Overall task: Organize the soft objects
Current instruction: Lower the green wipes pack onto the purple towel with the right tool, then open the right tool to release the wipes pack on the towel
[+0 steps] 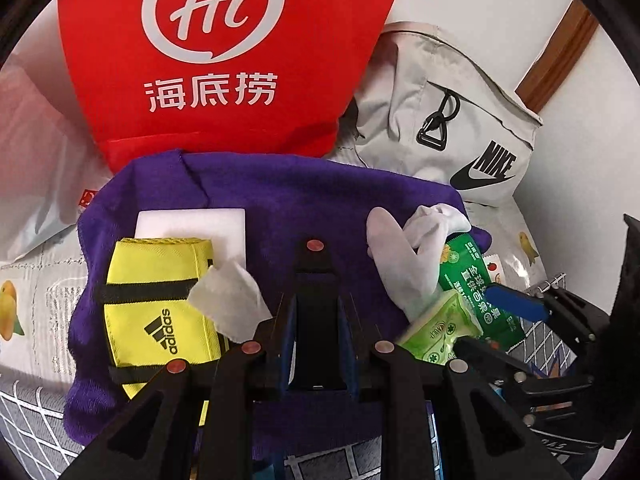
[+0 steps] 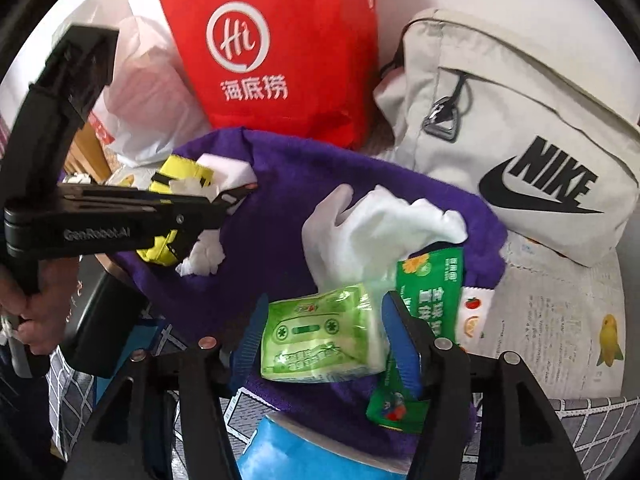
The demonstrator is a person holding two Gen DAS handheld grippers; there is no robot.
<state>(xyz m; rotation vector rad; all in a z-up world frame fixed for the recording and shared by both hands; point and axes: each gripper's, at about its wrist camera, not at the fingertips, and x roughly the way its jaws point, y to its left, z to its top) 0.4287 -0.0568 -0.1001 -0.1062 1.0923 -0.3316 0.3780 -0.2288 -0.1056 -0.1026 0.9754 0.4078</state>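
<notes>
Right gripper (image 2: 324,340): jaws released, standing either side of light green plastic-wrapped tissue pack (image 2: 320,336), pads apparently not pressing; pack resting on rumpled purple towel (image 2: 288,184), probably just set down or about to be taken.

Left gripper (image 2: 236,200): jaws clenched, crumpled white tissue (image 2: 192,188) at the tips in the right wrist view; whether actually pinched, cannot tell.

Just beyond: yellow fabric pouch with black straps (image 1: 160,308) lying partly over flat white foam block (image 1: 192,228).

White cloth glove (image 2: 368,224) draped over dark green snack packet (image 2: 432,292).

Behind, upright: red paper bag with white logo (image 1: 224,52), grey fabric sling bag (image 1: 460,128), likely destinations for sorting.
</notes>
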